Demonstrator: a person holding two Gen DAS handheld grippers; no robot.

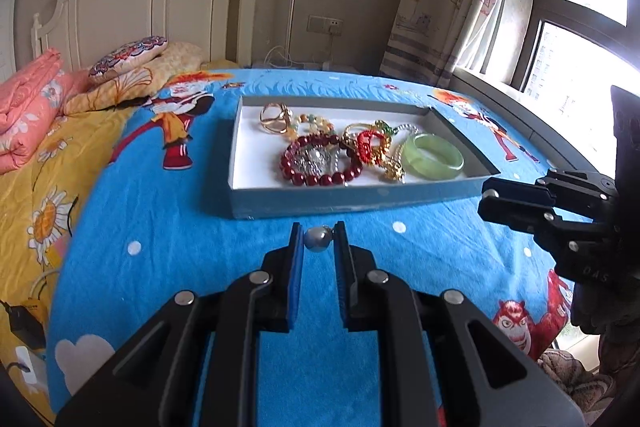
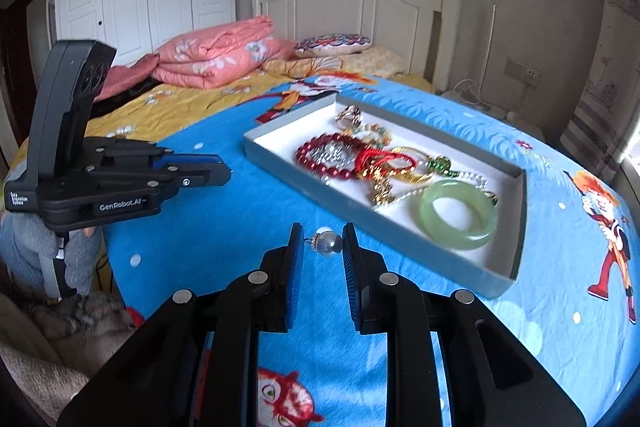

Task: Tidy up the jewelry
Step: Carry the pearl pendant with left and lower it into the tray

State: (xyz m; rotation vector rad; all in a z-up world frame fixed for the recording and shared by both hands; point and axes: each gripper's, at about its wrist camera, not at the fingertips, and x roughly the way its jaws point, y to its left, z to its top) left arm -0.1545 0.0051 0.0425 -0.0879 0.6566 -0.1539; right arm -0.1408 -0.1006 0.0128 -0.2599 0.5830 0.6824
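Bed, blue cartoon blanket [image 2: 192, 227], near edge, before grey tray [image 2: 400, 242]: pearl pendant [image 2: 329, 243], light, hard, slippery, best pinched across its middle; framed between narrowly parted right tool [image 2: 322, 231], clamping unclear; left tool [image 1: 319, 227] likewise.

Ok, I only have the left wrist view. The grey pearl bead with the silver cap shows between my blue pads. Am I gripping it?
Observer: No. From the right wrist view, the left gripper hangs off to the left with nothing at its tips. The pearl bead lies on the blue cartoon blanket.
Operator: Is the right gripper open?
Observer: Yes. The right gripper has its pads apart.
Operator: Anything behind the green jade bangle?
Observer: A small gold piece with a dark green stone lies just beyond the green jade bangle.
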